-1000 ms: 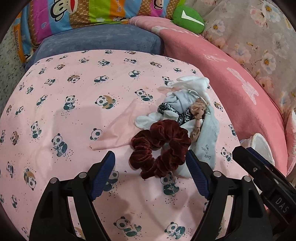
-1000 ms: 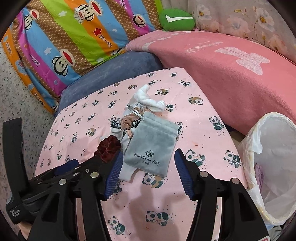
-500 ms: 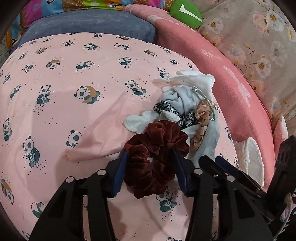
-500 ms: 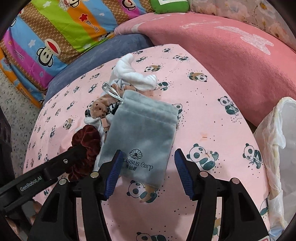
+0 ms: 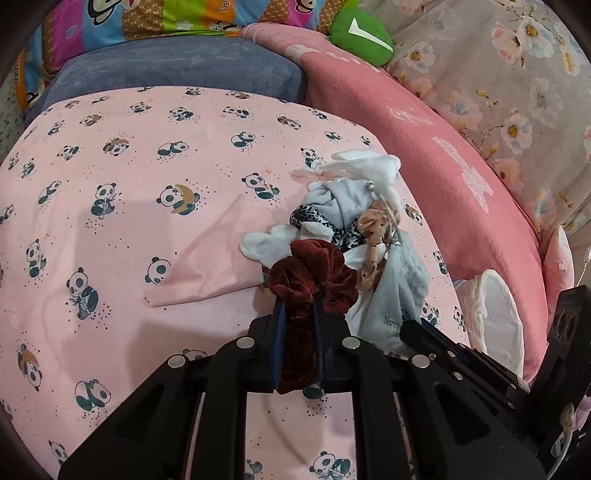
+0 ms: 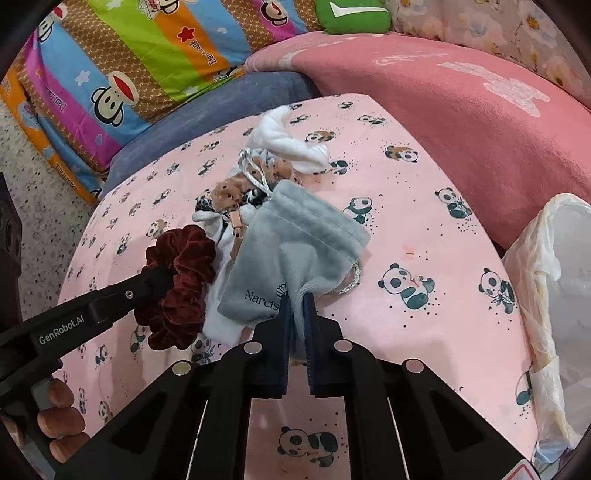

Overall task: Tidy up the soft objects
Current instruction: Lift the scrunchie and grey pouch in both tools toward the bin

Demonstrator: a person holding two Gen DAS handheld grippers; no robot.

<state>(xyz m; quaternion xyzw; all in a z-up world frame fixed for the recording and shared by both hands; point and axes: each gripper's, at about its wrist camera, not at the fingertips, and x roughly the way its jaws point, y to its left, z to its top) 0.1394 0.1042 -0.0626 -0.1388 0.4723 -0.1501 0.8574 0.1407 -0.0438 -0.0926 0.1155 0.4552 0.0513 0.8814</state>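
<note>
A dark red velvet scrunchie (image 5: 314, 269) lies at the near edge of a small heap on the pink panda sheet (image 5: 129, 184). My left gripper (image 5: 297, 306) is closing on it, and its pads squeeze the scrunchie's near loop. To its right a grey velvet drawstring pouch (image 6: 295, 240) lies flat. My right gripper (image 6: 297, 299) is shut on the pouch's bottom edge, bunching the fabric. Behind them sit a white sock (image 6: 284, 140), a tan dotted hair tie (image 6: 229, 192) and a leopard-print band (image 5: 314, 218). The scrunchie (image 6: 181, 266) also shows beside the left gripper's finger in the right wrist view.
A folded pink cloth (image 5: 214, 258) lies left of the heap. A white plastic bag (image 6: 554, 277) stands open at the right edge. A pink blanket (image 6: 461, 110), a blue cushion (image 5: 177, 70), a striped monkey pillow (image 6: 129, 66) and a green cushion (image 5: 362, 33) ring the back.
Both grippers came down onto the heap and closed. The left went from wide open to pinching the scrunchie; the right went from straddling the pouch to clamping its bottom edge.
</note>
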